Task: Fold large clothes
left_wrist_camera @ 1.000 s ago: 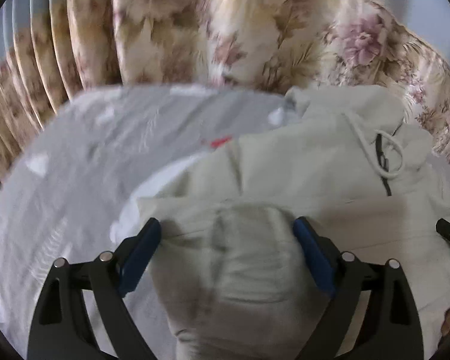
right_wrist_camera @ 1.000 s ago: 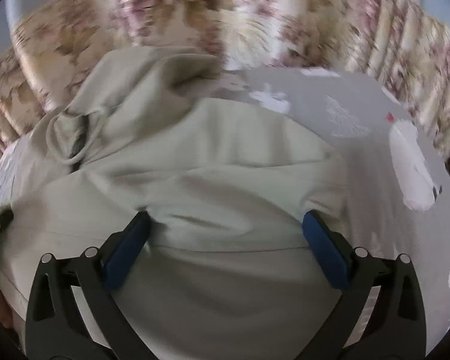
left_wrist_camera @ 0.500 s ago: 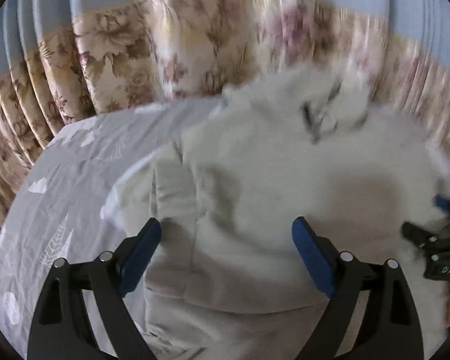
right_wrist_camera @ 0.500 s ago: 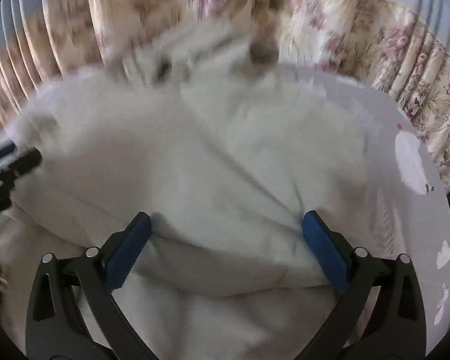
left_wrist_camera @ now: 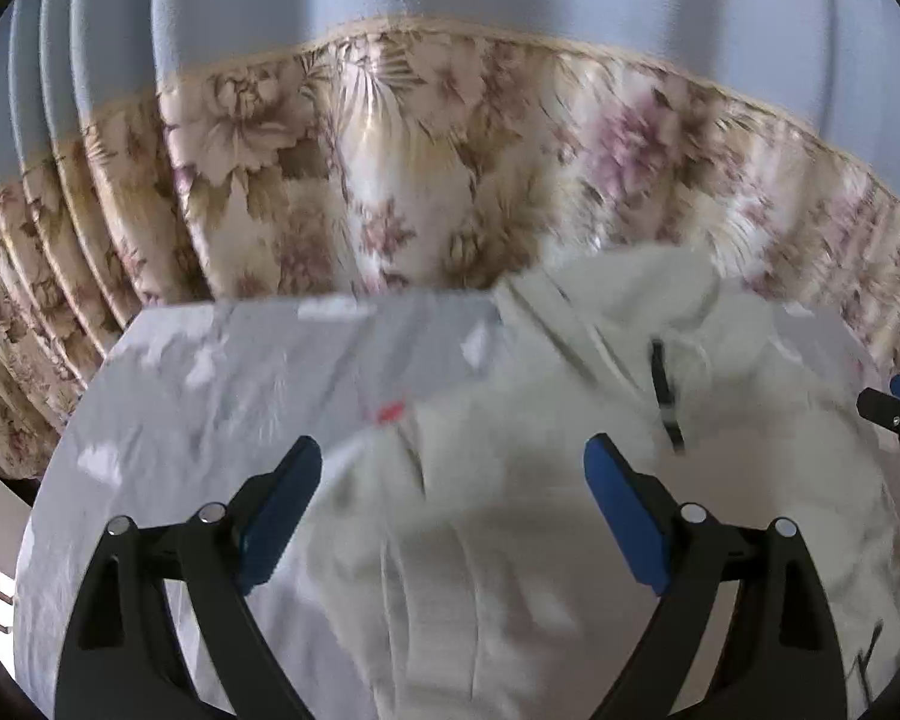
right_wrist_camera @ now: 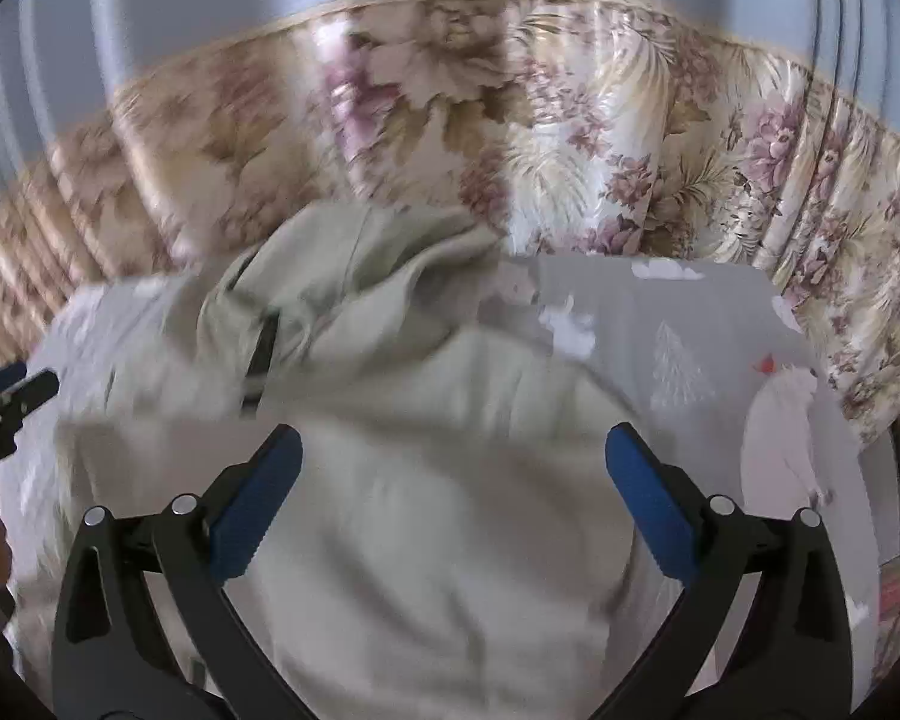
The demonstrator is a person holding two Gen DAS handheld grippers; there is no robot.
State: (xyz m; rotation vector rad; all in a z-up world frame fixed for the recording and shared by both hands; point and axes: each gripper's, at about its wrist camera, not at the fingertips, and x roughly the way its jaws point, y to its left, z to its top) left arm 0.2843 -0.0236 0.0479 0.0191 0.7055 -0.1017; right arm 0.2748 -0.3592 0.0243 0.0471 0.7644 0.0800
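A pale beige hooded sweatshirt (left_wrist_camera: 510, 516) lies folded on a grey printed bed sheet (left_wrist_camera: 210, 396). Its hood, drawstring and short dark zip (left_wrist_camera: 663, 384) point toward the far edge. My left gripper (left_wrist_camera: 453, 468) hovers open above the garment's left part, nothing between its blue pads. In the right wrist view the same sweatshirt (right_wrist_camera: 450, 510) fills the middle, with the zip (right_wrist_camera: 261, 354) at upper left. My right gripper (right_wrist_camera: 453, 462) is open above the cloth and holds nothing. Each gripper's tip shows at the edge of the other view.
A floral curtain (left_wrist_camera: 420, 180) with a pale blue upper part hangs just behind the bed's far edge. The grey sheet (right_wrist_camera: 720, 360) lies bare to the right of the garment, printed with white trees and a polar bear (right_wrist_camera: 786, 438). Part of a hand shows at the left edge.
Both grippers have lifted away from the sweatshirt, so the garment looks smaller and more curtain and bed show. Both stayed open; the garment has not shifted.
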